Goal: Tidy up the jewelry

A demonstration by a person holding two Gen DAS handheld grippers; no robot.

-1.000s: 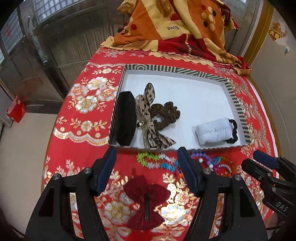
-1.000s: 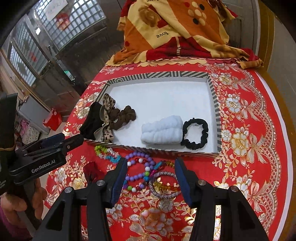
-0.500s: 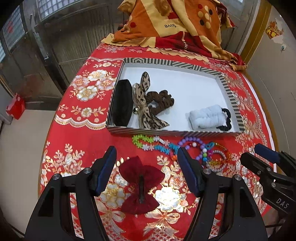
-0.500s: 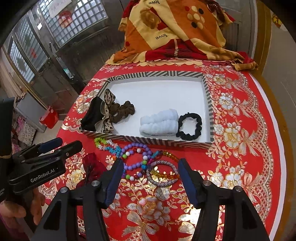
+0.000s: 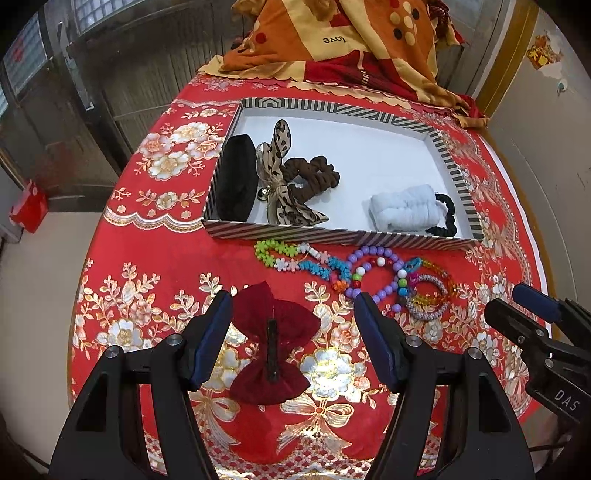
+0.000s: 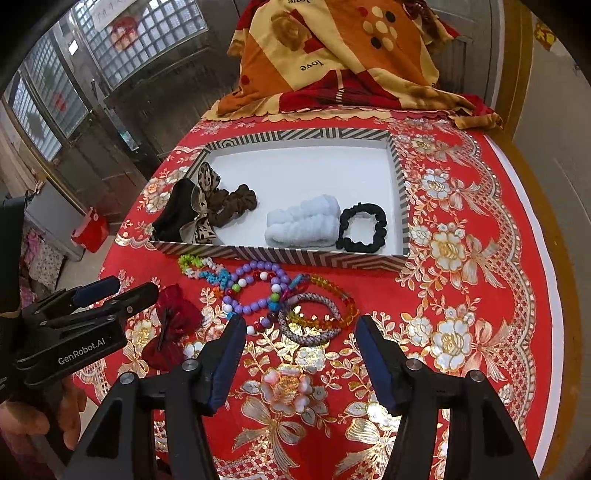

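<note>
Covering the round table: red cloth with gold and white flowers (image 5: 155, 266); orange and cream blanket (image 6: 332, 59) heaped at the far edge, glass-block windows (image 6: 147, 33) beyond. Resting mid-table: shallow striped-rim tray with white floor (image 5: 354, 147), holding black hair piece (image 5: 236, 184), leopard-print bow (image 5: 277, 177), brown scrunchie (image 5: 314, 177), pale blue fluffy band (image 5: 402, 206), black scrunchie (image 6: 364, 227). Lying outside, just before the tray's near rim: tangle of coloured bead bracelets (image 6: 273, 295) and dark red velvet bow clip (image 5: 273, 343). Left gripper (image 5: 291, 332) open over the bow clip, empty; right gripper (image 6: 299, 354) open, empty, near the bracelets.
</note>
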